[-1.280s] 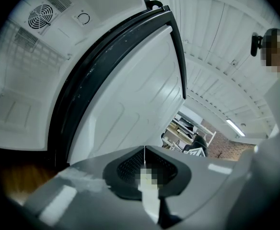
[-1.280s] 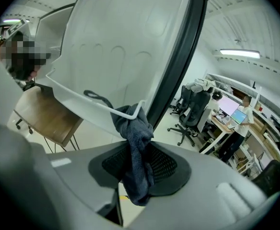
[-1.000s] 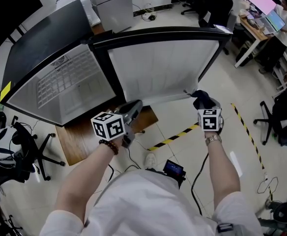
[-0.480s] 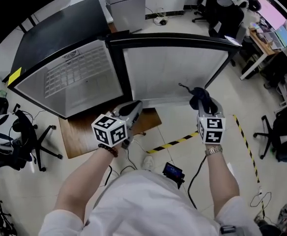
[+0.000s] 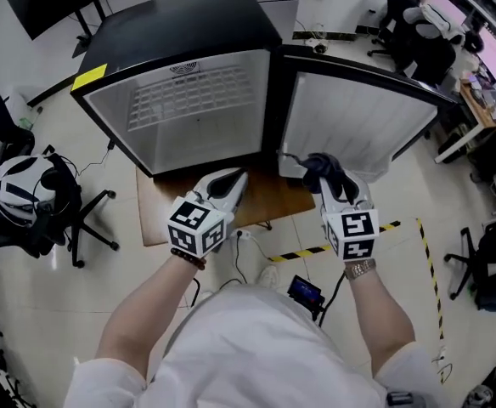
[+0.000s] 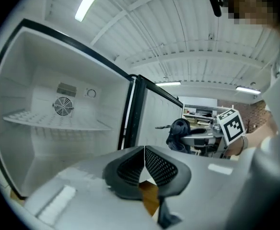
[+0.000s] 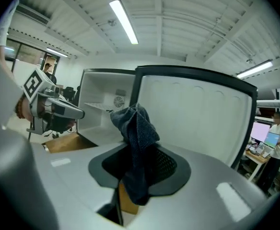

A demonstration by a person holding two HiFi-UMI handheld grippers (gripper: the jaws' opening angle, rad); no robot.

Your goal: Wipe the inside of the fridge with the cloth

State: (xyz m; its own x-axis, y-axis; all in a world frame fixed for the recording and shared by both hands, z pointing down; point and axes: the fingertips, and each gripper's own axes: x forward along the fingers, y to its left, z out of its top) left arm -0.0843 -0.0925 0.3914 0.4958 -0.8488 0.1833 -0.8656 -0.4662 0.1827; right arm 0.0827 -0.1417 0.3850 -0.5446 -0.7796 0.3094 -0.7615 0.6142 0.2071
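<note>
One fridge [image 5: 129, 45] stands with its one door [image 5: 350, 117] open and one wire shelf [image 5: 188, 93] inside; before it are two grippers and one dark cloth [image 5: 320, 167]. The left gripper [image 5: 229, 179], fingers pressed together on nothing, is below the fridge's opening, and the right gripper [image 5: 331, 181], fingers pinching the cloth, is at the door's lower edge. Since a second ago, both have come nearer the fridge's opening, with the same grips.

Bright, even light falls from a ceiling tube [image 6: 89, 3] at eleven o'clock; gripper views bulge and darken at their edges.
</note>
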